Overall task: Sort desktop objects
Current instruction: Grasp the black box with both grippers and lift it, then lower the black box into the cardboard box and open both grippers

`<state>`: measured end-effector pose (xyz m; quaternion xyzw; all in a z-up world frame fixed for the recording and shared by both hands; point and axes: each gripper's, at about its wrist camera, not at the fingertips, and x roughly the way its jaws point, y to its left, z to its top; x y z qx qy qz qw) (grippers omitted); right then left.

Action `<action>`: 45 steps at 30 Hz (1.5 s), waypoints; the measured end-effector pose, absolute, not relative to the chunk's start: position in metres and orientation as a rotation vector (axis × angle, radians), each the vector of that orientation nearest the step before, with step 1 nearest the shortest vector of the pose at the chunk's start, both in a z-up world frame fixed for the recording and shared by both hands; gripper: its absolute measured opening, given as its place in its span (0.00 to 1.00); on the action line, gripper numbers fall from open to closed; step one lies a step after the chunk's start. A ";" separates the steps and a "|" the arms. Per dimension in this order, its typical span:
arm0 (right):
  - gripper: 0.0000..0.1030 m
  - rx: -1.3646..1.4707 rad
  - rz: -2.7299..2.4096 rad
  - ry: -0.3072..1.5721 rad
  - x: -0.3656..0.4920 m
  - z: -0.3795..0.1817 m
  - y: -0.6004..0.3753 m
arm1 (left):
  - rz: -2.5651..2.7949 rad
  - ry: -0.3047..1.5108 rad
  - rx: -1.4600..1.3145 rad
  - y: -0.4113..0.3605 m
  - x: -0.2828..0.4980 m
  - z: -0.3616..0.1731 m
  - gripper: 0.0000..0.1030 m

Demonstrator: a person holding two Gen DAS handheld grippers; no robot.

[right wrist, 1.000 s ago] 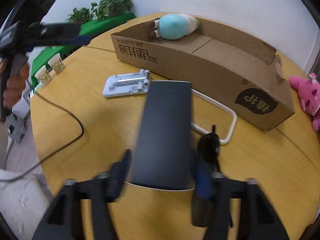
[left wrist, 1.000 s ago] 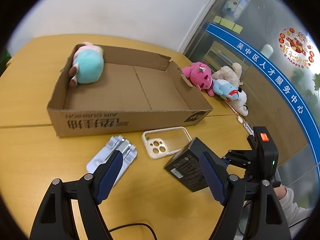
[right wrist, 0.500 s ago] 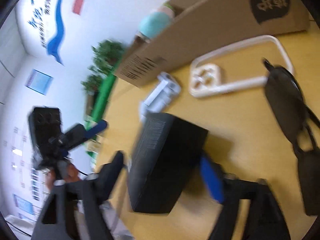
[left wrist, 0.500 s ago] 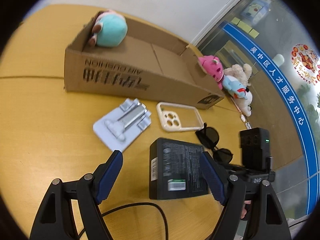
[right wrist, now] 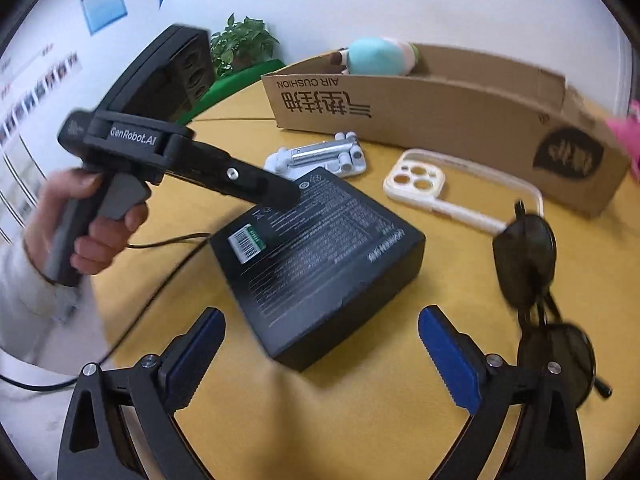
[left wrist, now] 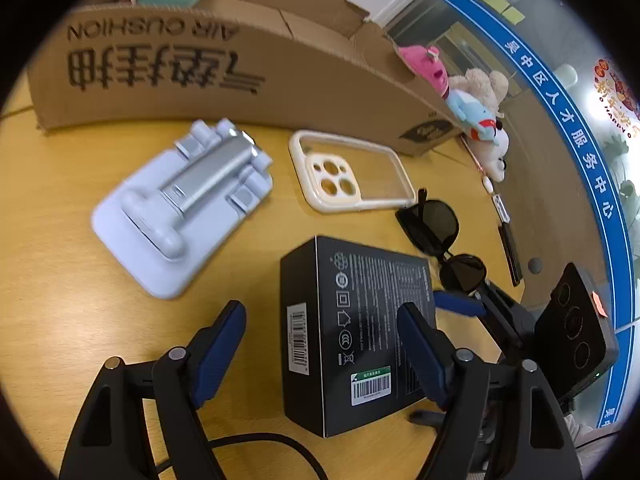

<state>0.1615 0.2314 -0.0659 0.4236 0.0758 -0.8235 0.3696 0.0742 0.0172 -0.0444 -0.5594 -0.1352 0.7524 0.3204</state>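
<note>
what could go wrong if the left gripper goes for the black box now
The left gripper is open with only its right finger over the black box, so a close may clip a corner and spin it. The sunglasses sit right beside the box and could get shoved. The right gripper hovers close, risking a collision.

"AIR CUSHION" printed upside down on the cardboard box (left wrist: 224,80) wall at 11 o'clock, "GenRobot.AI" on the left gripper (right wrist: 132,138) body at 9 o'clock, barcode stickers on the black box (left wrist: 360,332), its small print unreadable, white Chinese characters along the blue window band (left wrist: 576,136) at 2 o'clock.
</note>
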 end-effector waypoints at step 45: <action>0.82 0.531 -2.309 0.411 -0.137 0.146 0.195 | 2.315 -0.265 -0.897 0.036 -0.178 0.181 0.58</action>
